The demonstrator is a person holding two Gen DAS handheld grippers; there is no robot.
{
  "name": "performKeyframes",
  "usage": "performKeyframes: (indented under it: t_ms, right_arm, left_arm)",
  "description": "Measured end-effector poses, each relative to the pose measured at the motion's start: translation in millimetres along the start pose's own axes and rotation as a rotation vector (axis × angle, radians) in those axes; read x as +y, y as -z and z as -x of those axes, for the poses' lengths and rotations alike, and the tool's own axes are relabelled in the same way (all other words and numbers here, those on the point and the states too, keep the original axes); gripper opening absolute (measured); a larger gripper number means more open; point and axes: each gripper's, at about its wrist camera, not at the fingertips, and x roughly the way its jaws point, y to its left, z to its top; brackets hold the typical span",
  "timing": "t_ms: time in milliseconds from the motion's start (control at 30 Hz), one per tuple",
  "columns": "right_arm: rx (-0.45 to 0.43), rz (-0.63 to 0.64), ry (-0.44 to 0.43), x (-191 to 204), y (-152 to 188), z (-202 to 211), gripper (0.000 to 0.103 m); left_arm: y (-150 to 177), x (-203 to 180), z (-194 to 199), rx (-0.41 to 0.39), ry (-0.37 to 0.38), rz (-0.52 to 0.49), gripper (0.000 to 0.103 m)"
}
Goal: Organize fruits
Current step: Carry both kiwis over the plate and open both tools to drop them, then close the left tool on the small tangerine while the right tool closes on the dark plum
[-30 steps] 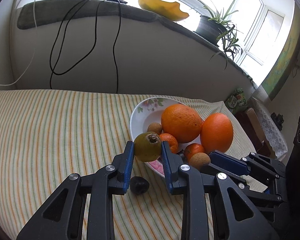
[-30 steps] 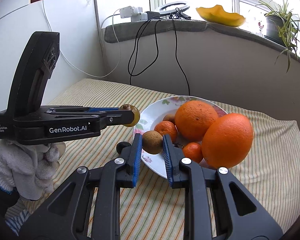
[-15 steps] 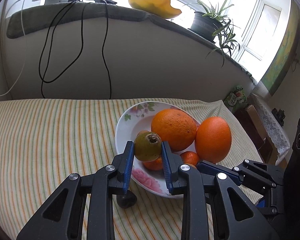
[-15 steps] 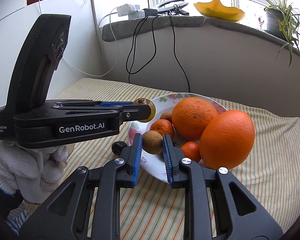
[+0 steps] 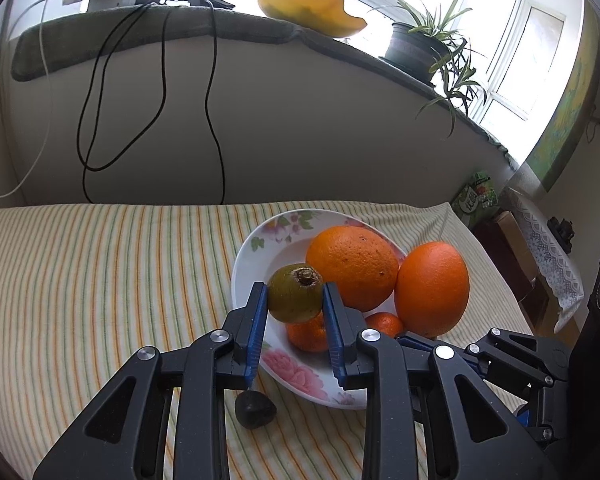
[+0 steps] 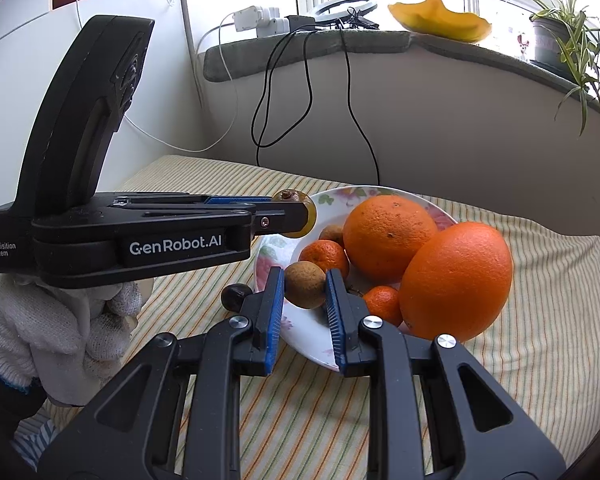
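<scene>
green fruit (image 5: 295, 298) clamped between jaws

A plate (image 6: 440, 210) is set on the bed (image 6: 540, 360), near the wall. Two large oranges (image 6: 388, 238) and mandarins (image 6: 324, 256) are piled in it. A small dark fruit (image 5: 255, 409) lies on the bed just beside the plate's near-left rim. A potted plant (image 5: 412, 50) is placed on the windowsill behind.

Home room, lived-in: striped bedspread (image 5: 100, 280), potted spider plant (image 5: 428, 46) on windowsill, flowered fruit plate (image 5: 256, 240).
</scene>
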Motion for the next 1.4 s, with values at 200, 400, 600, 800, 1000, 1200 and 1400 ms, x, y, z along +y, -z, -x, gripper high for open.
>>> performKeyframes:
  t_ms: [200, 400, 600, 800, 1000, 1200, 1400]
  right_arm:
    - [0.0, 0.001, 0.014, -0.6, -0.9, -0.8, 0.026]
    - [-0.022, 0.012, 0.027, 1.7, -0.6, 4.9, 0.058]
    - [-0.017, 0.008, 0.021, 2.7, 1.3, 5.7, 0.064]
    - [-0.023, 0.008, 0.021, 4.4, 1.4, 11.0, 0.064]
    - [-0.029, 0.003, 0.015, 7.8, 2.9, 18.8, 0.064]
    - [-0.035, -0.003, 0.0, 13.5, 4.6, 25.5, 0.064]
    - [-0.038, -0.009, -0.031, 22.3, 6.9, 29.8, 0.064]
  left_arm:
    - [-1.9, -2.6, -0.5, -0.013, -0.01, 0.0, 0.045]
    - [-4.0, -7.1, 4.5, -0.031, -0.018, -0.011, 0.054]
    - [-3.6, -10.2, 10.0, -0.041, -0.024, -0.02, 0.054]
    - [-2.7, -10.5, 20.3, -0.06, -0.038, -0.02, 0.054]
    - [1.6, -11.4, 36.2, -0.083, -0.057, -0.03, 0.054]
    - [8.2, -13.0, 56.4, -0.111, -0.093, -0.053, 0.054]
    - [20.5, -8.1, 78.1, -0.139, -0.133, -0.063, 0.054]
